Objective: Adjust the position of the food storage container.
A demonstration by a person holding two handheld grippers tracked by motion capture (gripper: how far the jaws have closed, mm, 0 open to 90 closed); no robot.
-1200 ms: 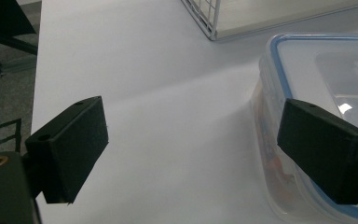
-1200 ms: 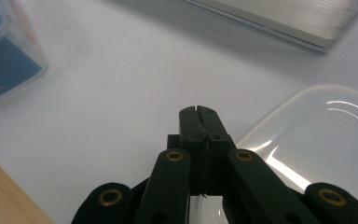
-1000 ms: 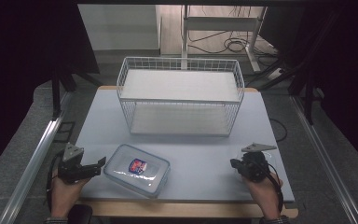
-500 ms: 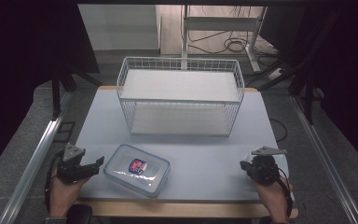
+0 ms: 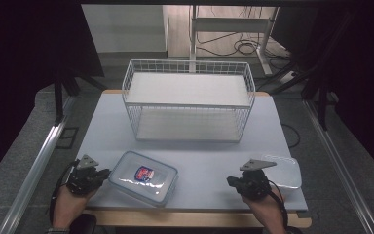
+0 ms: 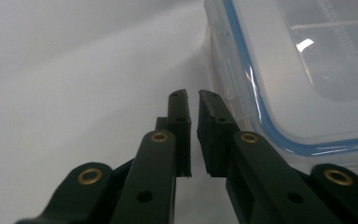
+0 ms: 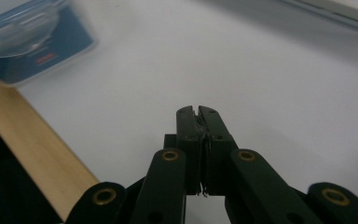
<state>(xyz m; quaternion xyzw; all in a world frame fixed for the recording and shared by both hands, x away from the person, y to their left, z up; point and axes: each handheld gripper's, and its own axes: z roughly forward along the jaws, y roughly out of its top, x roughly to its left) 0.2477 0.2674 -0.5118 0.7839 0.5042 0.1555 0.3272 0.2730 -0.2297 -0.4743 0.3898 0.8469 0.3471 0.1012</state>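
Observation:
A clear plastic box with a blue-rimmed lid and a red-and-blue label (image 5: pixel 143 176) lies at the table's front left. My left gripper (image 5: pixel 106 173) sits just left of it, pointing at its side. In the left gripper view the jaws (image 6: pixel 193 95) have just been closing and stand shut with only a sliver between the pads and nothing in them, beside the box's lid edge (image 6: pixel 261 116). My right gripper (image 5: pixel 230 180) rests near the front right, shut and empty (image 7: pixel 197 109), over bare table. The box (image 7: pixel 28 42) shows blurred at that view's upper left.
A white wire basket (image 5: pixel 187 100) stands at the back middle of the table. A pale translucent box (image 5: pixel 286 170) lies by the right edge, just behind my right hand. The wooden front edge (image 7: pixel 32 140) of the table runs close to the right gripper.
The left gripper's jaws have come together beside the box. The right hand went right, then back left and nearer the front. A pale box now shows at the right.

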